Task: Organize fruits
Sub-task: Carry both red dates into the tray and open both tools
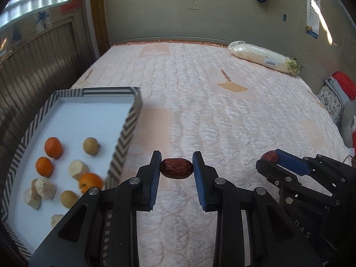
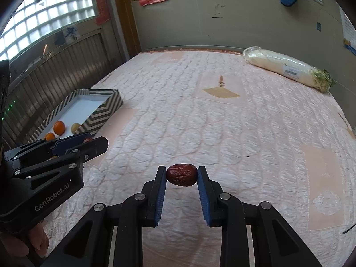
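Wrinkled dark-red skin marks both fruits in hand: the left gripper (image 1: 176,166) pinches one red date (image 1: 176,168) endwise between its blue pads, and the right gripper (image 2: 181,174) pinches a second red date (image 2: 182,174) the same way, jaws closed only as far as each fruit allows. Both dates hang clear of the quilted bed (image 1: 222,111).

The striped box (image 1: 124,142) sits at about nine to ten o'clock from the left gripper, just beside it; oranges (image 1: 53,147), pale round fruits (image 1: 90,146) and cream-coloured chunks (image 1: 77,169) already lie on its white floor.

The step in hand looks like carrying the dates to that box. To do it well, I would lift each date over the near striped wall rather than brushing it, aim for bare white floor towards the box's far end, and spread the jaws only once low, so the date does not roll or knock the oranges. The left gripper, being nearer, should go first, leaving room for the right to follow from three o'clock.
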`<state>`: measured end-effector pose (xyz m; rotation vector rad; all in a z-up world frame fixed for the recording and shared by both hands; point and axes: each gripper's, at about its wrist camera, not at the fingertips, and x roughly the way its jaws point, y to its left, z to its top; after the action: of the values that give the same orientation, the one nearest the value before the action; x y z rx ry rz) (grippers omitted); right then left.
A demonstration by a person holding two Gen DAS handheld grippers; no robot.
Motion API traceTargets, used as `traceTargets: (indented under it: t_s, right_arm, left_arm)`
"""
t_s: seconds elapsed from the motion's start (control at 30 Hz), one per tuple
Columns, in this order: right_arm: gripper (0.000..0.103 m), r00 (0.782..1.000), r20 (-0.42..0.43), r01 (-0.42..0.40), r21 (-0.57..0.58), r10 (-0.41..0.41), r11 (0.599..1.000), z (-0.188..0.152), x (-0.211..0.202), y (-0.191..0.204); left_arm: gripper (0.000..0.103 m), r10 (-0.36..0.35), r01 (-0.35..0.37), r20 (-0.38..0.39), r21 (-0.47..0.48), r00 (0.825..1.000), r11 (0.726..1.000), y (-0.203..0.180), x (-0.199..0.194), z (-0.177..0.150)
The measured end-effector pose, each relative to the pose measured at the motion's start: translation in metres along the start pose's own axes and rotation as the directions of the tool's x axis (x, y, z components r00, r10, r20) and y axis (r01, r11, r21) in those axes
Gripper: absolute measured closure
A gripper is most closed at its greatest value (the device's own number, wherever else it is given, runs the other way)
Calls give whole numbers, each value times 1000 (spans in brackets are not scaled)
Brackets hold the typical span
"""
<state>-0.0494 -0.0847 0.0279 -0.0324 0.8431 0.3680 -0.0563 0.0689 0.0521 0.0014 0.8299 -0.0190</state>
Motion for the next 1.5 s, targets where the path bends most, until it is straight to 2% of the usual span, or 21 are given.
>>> traceTargets:
  t_s: [0.33,0.7,1.03,1.2,1.5]
  right_arm:
    - [76,999,1,-37,-76,37,996,9,4,45]
    - [76,996,-4,-91,-175,92,980,20,10,98]
    - [76,988,-22,-154,-256,153,954,27,18,140]
    - [76,983,-39,-180,-308,177,934,30,26,165]
    - [76,977,-71,-213,-358,201,909,40,48,198]
  left_arm:
    - [75,60,-59,50,-38,997,998,39,-24,-4]
    - [75,116,-110,64,-97,991,989,83,-38,-9]
    - [75,157,-148,45,-158,987,976,127,-45,-24]
    - [75,174,-169,9,-197,985,966,151,-42,-37]
    - [75,184,-182,-13,-215,983,959,170,-44,-49]
